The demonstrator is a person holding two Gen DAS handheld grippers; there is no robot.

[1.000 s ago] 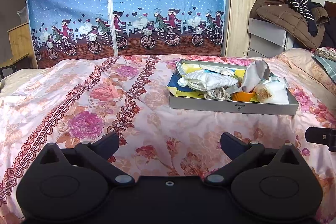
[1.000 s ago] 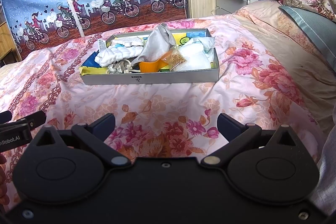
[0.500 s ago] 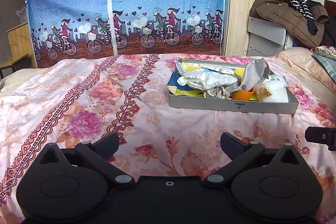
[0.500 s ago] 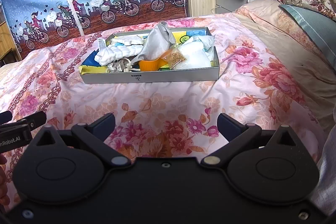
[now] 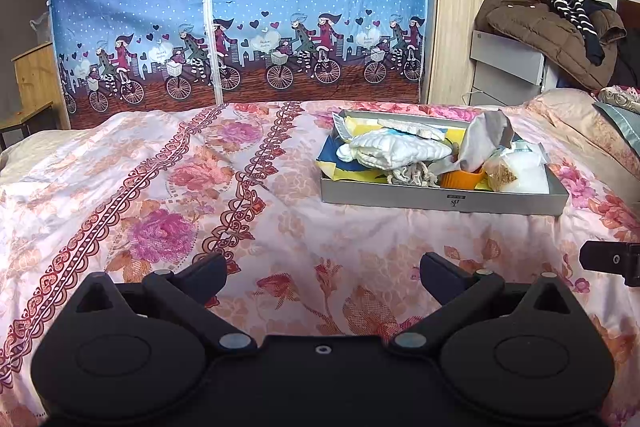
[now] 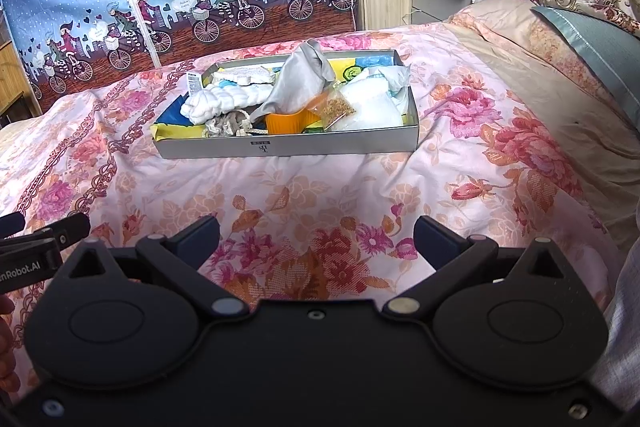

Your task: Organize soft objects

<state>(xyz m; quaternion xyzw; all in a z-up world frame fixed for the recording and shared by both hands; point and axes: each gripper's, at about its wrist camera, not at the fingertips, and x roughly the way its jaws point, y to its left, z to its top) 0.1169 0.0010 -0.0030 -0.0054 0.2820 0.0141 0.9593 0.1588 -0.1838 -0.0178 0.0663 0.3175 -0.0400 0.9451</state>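
Shallow grey rectangular cardboard tray [image 6: 288, 147] of soft items lies crosswise on floral bed [image 6: 320, 195]; left claw [image 5: 322, 269] and right claw [image 6: 316, 233] both wide open, empty.

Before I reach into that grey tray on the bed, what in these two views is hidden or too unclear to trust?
- Tray floor, both views: buried under the white bundle and grey cloth.
- Orange cup contents, both views: the grey cloth drapes over it.
- Label on the tray's front wall, both views: too small to read.
- Left gripper and right gripper: open, but each body blocks the bedspread under it.
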